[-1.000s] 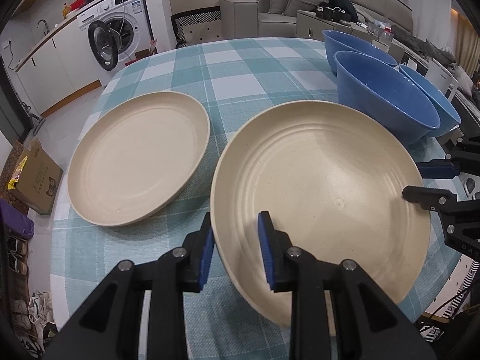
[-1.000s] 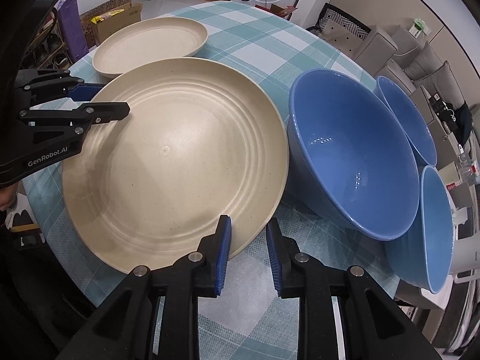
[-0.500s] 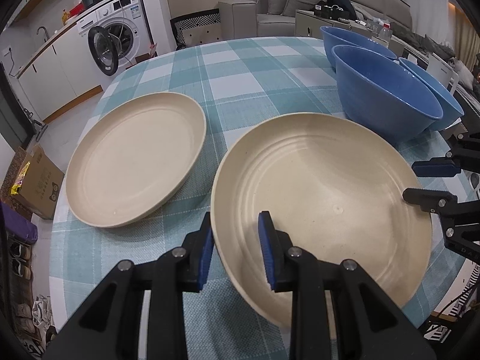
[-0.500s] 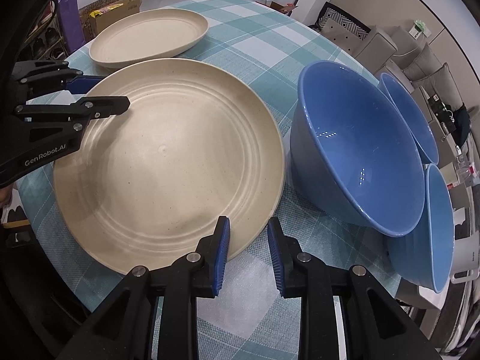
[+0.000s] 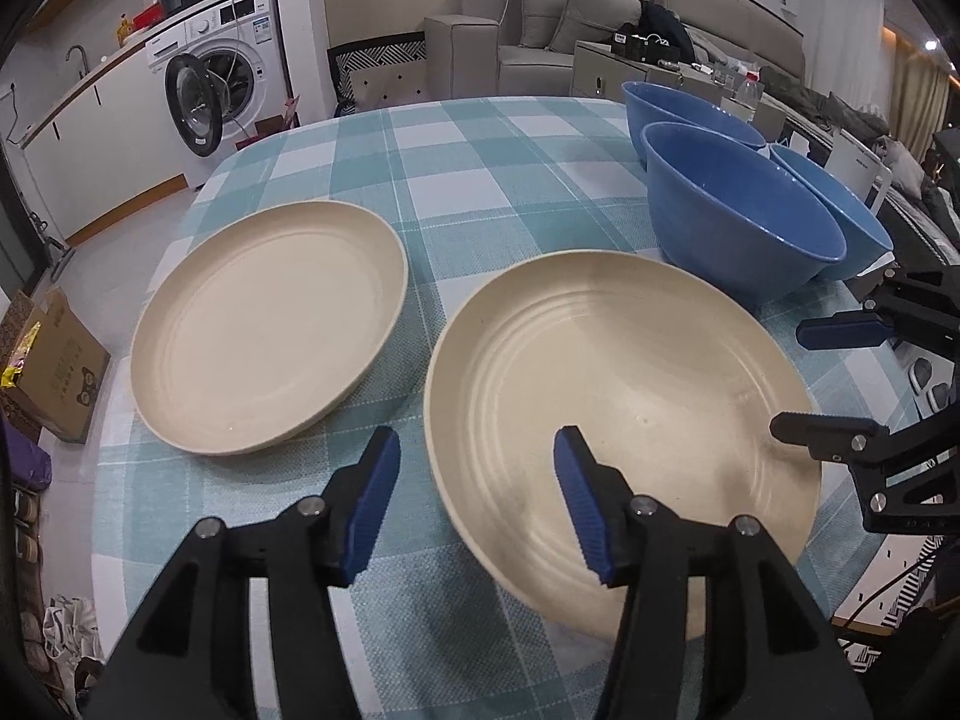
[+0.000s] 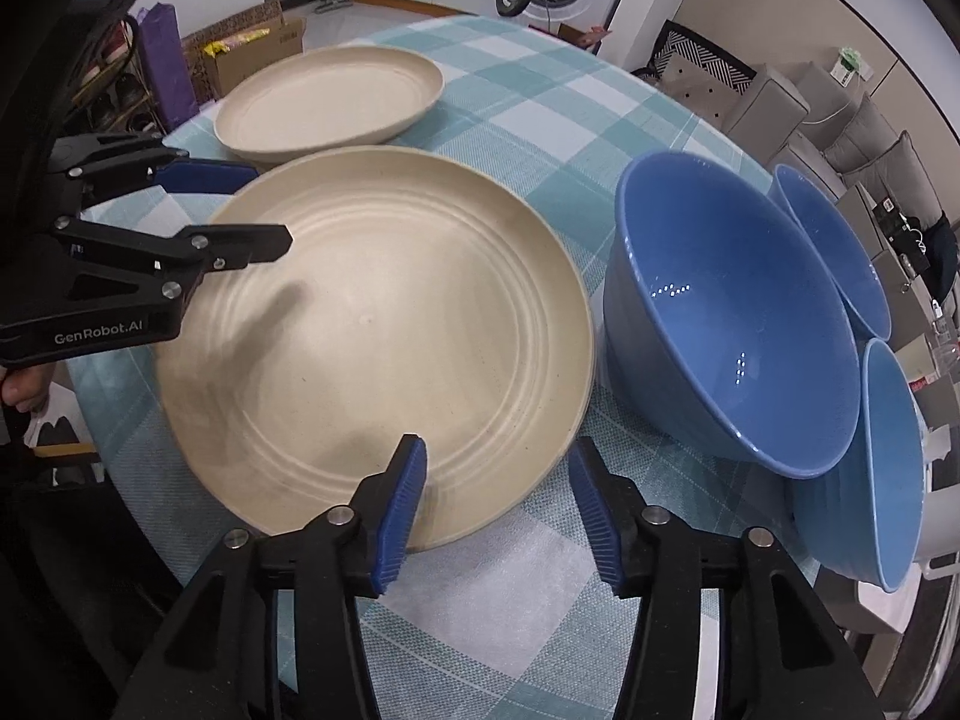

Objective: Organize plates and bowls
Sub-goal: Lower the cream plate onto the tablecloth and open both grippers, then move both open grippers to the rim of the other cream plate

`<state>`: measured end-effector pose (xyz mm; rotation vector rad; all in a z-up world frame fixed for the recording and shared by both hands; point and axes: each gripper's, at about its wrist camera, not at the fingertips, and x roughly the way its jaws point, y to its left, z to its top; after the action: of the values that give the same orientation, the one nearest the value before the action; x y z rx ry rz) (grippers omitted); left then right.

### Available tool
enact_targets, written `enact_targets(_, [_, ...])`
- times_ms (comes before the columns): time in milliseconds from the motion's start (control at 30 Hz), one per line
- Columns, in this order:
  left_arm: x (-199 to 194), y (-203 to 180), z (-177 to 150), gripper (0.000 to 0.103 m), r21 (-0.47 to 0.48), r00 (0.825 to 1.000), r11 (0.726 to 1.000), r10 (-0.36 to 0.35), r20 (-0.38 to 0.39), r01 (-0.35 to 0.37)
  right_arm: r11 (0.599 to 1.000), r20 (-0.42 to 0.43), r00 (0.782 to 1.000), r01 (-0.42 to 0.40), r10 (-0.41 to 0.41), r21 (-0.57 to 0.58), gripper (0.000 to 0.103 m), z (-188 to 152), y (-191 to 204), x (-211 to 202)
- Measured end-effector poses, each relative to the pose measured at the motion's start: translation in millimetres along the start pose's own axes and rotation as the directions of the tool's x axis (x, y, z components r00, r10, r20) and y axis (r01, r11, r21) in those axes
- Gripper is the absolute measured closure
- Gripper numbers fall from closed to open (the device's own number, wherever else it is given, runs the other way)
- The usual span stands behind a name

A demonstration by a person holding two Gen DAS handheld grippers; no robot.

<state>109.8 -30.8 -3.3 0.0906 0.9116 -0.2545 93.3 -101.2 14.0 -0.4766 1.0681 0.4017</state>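
The left tool (image 5: 477, 495) stands wide apart, gripping nothing: its right-hand pad hangs over the near inner slope of the large cream plate (image 5: 624, 384), and its other pad sits outside that plate's rim, above the checked cloth. The right tool (image 6: 498, 507) is likewise spread wide and empty, one pad over the large cream plate's inner face, the other just off its rim on the side toward the bowls. Whether any pad touches the plate cannot be told.

The large cream plate lies flat on the table (image 5: 468, 180), near its front edge, with both tools straddling opposite sides of its rim. To the left of it, seen from the left wrist view, and close beside it, lies the smaller cream plate (image 5: 270, 330), also flat on the cloth.

On the other side of the large plate stands the big blue bowl (image 6: 732, 324), upright, its wall just beside the plate's rim; contact is unclear. Beyond that bowl and tucked against it are two smaller blue bowls, one (image 6: 834, 246) farther back and one (image 6: 888, 468) toward the table's edge, both tipped.

Far past the large plate, off the table, stand a washing machine (image 5: 222, 66) with its door open and a grey sofa (image 5: 576, 18).
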Motion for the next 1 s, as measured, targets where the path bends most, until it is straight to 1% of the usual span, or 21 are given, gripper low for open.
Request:
enact_targets(33, [-4,2,0,0.049,-0.003,1.0,1.0,-0.001,0.009,0.001,1.0,0.018,1.0,-0.011,0.011,0.003,0.04,0,0,-4])
enact_targets(100, [-12,6,1,0.047,-0.009,1.0,1.0,-0.004,0.028,0.004,0.999,0.059,0.998,-0.037,0.036,0.015,0.031,1,0,-13])
enact_targets(200, [-23,14,1,0.046,-0.026,0.999,1.0,-0.004,0.052,0.006,0.998,0.104,0.993,-0.065,0.062,0.026,0.022,4,2,-22])
enact_targets(233, [-26,17,1,0.045,-0.033,0.998,0.999,0.002,0.059,0.0,0.997,0.122,0.991,-0.065,0.062,0.028,0.021,6,2,-25])
enact_targets(267, [-29,20,1,0.039,-0.041,0.998,0.999,0.008,0.068,-0.006,0.997,0.141,0.988,-0.064,0.058,0.034,0.019,7,2,-27])
enact_targets(300, [-31,23,1,0.03,-0.049,0.997,0.999,0.015,0.076,-0.011,0.997,0.158,0.986,-0.063,0.055,0.043,0.016,9,1,-30])
enact_targets(400, [-39,28,-2,0.013,-0.061,0.993,0.997,0.043,0.109,-0.037,0.996,0.227,0.973,-0.052,0.035,0.069,0.005,13,-2,-38])
enact_targets(500, [-44,31,-3,0.002,-0.063,0.991,0.997,0.054,0.125,-0.046,0.994,0.265,0.964,-0.05,0.023,0.096,0.002,17,-6,-43])
enact_targets(567, [-45,34,-3,0.0,-0.072,0.99,0.996,0.054,0.13,-0.045,0.991,0.284,0.959,-0.059,0.024,0.116,0.001,18,-10,-45])
enact_targets(667, [-45,36,-3,0.0,-0.077,0.99,0.996,0.062,0.127,-0.053,0.989,0.299,0.954,-0.053,0.009,0.137,0.001,19,-14,-43])
enact_targets(767, [-47,39,-2,0.0,-0.085,0.988,0.994,0.079,0.132,-0.068,0.986,0.298,0.954,-0.058,0.01,0.154,0.001,19,-17,-38])
enact_targets(933, [-48,46,0,0.0,-0.12,0.987,0.99,0.093,0.134,-0.077,0.977,0.312,0.949,-0.104,0.042,0.187,0.001,20,-24,-39])
enact_targets(1000, [-49,50,0,0.0,-0.139,0.986,0.987,0.098,0.133,-0.08,0.975,0.318,0.947,-0.107,0.041,0.193,0.001,22,-25,-41])
